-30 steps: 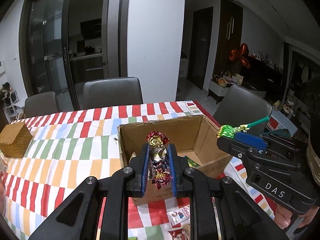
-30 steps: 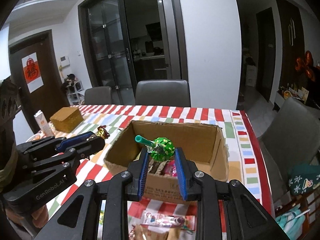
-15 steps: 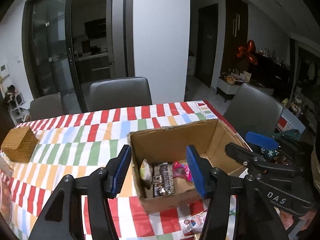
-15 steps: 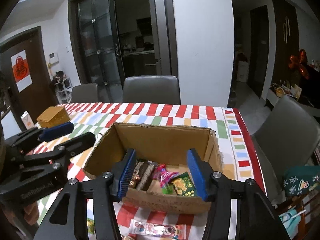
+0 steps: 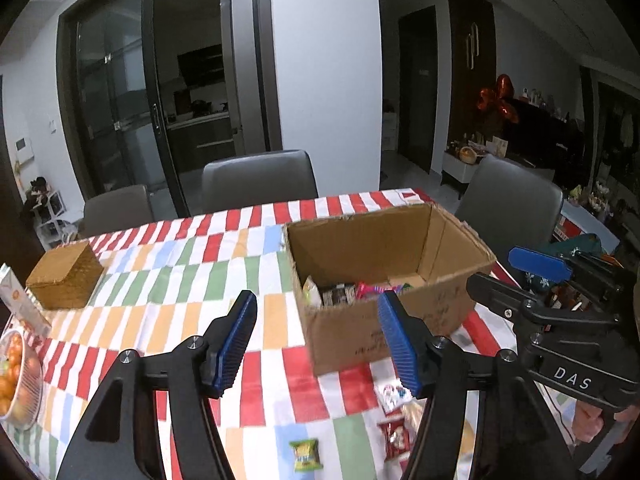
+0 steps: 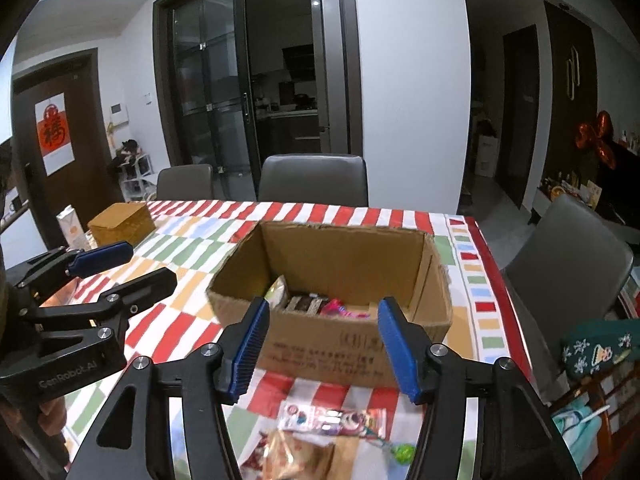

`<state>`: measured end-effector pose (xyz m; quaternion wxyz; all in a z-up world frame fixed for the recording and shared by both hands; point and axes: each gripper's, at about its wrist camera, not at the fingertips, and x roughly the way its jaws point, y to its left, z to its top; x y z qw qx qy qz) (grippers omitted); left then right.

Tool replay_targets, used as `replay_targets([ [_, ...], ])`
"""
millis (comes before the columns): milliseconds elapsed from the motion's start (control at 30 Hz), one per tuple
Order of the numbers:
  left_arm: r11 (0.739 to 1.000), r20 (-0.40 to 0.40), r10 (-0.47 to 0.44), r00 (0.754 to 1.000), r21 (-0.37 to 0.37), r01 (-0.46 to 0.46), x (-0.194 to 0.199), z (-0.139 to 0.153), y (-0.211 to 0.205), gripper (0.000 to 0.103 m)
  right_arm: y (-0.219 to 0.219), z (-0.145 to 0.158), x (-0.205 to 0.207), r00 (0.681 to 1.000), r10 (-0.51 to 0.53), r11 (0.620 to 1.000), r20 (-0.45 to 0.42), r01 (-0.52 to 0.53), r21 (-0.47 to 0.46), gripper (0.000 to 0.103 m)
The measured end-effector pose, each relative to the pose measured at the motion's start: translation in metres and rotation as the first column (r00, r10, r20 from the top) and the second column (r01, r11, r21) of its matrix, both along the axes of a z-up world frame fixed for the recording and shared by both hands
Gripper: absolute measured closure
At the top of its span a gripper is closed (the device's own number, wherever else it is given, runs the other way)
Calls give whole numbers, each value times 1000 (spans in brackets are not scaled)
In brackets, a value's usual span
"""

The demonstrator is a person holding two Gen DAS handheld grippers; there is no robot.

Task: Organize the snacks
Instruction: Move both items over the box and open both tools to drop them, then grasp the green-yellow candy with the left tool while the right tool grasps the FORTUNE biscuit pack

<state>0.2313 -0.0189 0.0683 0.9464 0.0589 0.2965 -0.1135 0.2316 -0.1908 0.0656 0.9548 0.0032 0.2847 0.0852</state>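
Left wrist view: sits behind the left gripper [image 5: 318, 338], looks forward and down over the table [image 5: 168, 276], box [image 5: 384, 276] right of centre, near. Right gripper [image 5: 516, 270] enters at its right edge.

Right wrist view: same slant from behind the right gripper [image 6: 320, 346], box [image 6: 340, 276] dead ahead and close; left gripper [image 6: 138, 264] at left.

Shared: box, table, far chairs [image 6: 314, 180], basket [image 6: 122, 222].

My worktop [image 5: 168, 280], under a striped red, green and orange cloth, carries: open cardboard box [image 5: 400, 320] with snacks inside; woven box [image 5: 66, 280] at far left; fruit bowl [image 5: 16, 380]; carton [image 6: 72, 228]; loose snack packets [image 6: 332, 420] along the near edge.
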Motion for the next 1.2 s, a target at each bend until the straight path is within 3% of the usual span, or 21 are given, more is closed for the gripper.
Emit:
replay_targets([
  [367,998,-11,36,999,48,-36,-35,-19,16,38,14,-28,-34,997,22,1000,-69,-22,3,40],
  [700,996,-125,71,990,59,-65,-54,-66,28,38,22,-69,-49,982,29,999,-189,-31,-11,40],
  [1200,993,-300,105,948,87,-83,-50,-135,45,38,36,-118,-42,946,9,997,-323,-32,-65,40],
])
